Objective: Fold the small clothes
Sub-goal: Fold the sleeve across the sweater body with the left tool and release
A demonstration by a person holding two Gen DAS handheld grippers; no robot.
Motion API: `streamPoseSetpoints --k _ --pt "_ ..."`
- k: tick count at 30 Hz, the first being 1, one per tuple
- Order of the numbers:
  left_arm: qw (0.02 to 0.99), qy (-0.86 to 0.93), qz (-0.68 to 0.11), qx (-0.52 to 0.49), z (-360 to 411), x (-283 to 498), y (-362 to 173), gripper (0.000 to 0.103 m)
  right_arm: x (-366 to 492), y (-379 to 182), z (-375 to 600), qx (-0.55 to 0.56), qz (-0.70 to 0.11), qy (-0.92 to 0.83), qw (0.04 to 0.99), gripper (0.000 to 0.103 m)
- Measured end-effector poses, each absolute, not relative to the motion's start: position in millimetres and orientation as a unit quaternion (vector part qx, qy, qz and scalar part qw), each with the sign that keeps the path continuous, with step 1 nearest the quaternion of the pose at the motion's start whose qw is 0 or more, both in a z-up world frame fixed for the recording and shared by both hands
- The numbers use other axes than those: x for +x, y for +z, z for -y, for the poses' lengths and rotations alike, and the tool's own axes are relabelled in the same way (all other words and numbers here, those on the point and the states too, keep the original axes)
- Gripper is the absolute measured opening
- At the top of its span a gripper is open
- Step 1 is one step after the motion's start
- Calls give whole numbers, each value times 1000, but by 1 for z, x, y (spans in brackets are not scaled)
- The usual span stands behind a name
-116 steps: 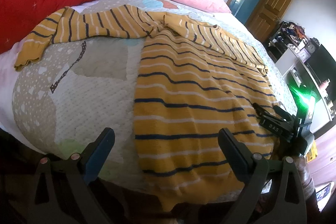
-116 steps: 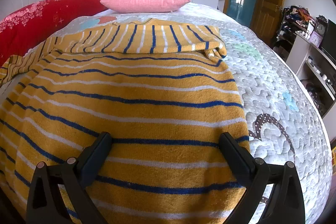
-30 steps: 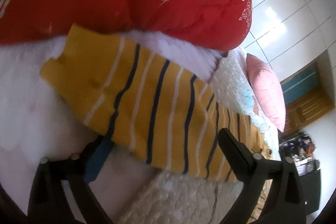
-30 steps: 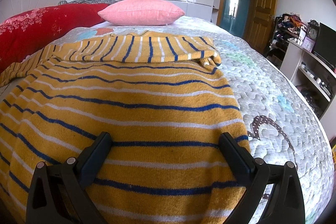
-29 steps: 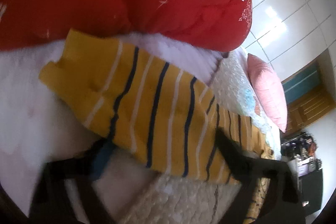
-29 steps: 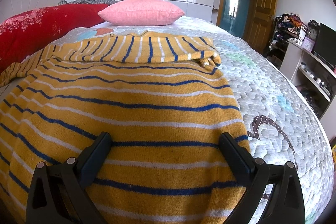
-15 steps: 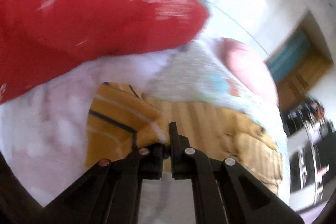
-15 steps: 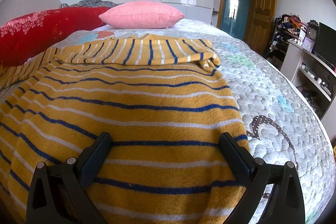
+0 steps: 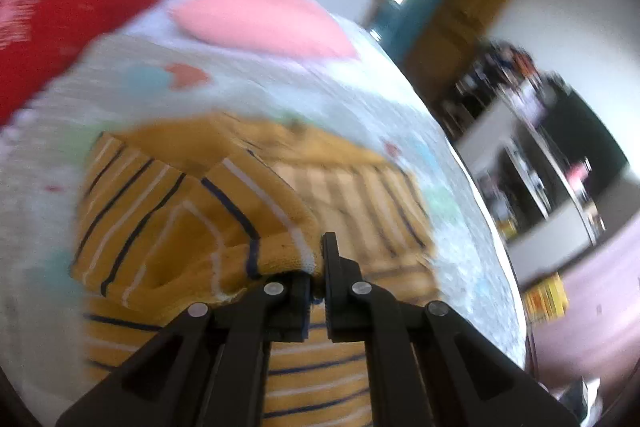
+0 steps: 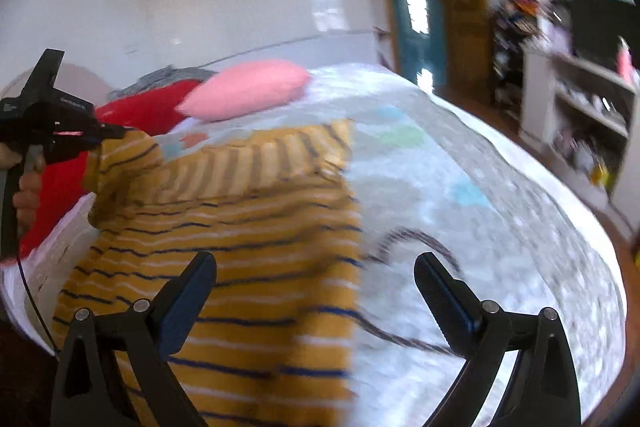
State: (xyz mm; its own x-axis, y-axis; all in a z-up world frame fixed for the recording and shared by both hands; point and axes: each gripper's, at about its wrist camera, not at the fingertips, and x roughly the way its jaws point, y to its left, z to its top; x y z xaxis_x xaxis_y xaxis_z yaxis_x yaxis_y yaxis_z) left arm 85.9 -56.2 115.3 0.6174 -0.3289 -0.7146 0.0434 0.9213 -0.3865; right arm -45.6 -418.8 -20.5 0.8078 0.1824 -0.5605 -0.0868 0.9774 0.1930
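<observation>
On bed (image 10: 500,227): mustard sweater (image 10: 248,251), navy-white stripes, sleeve (image 9: 240,227) lifted.

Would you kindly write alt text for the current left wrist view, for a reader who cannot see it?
The left gripper is shut on the cuff of a mustard striped sweater, lifting its sleeve over the sweater's body on a quilted bed. A pink pillow and a red cushion lie blurred at the far end.
</observation>
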Motion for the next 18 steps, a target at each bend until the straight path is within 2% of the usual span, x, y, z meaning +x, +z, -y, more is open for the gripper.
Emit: streamPoseSetpoints --k 3,5,7,8,14,18 --pt "869 -134 -457 -136 107 94 90 5 -45 -29 447 123 -321 56 937 101" --pt "861 -135 -475 -117 131 93 75 13 -46 -32 458 142 -325 51 934 101" --pt "853 -144 -486 -125 139 87 66 38 -45 -33 465 153 -329 50 931 101" --pt "851 -148 -487 -130 141 85 67 44 -46 -33 466 155 -330 50 930 101" --pt "859 -166 -464 -142 114 46 92 65 -41 -42 447 144 -351 68 923 101" --pt "886 -149 -424 -110 82 -1 110 78 -42 -43 426 113 -353 89 924 101"
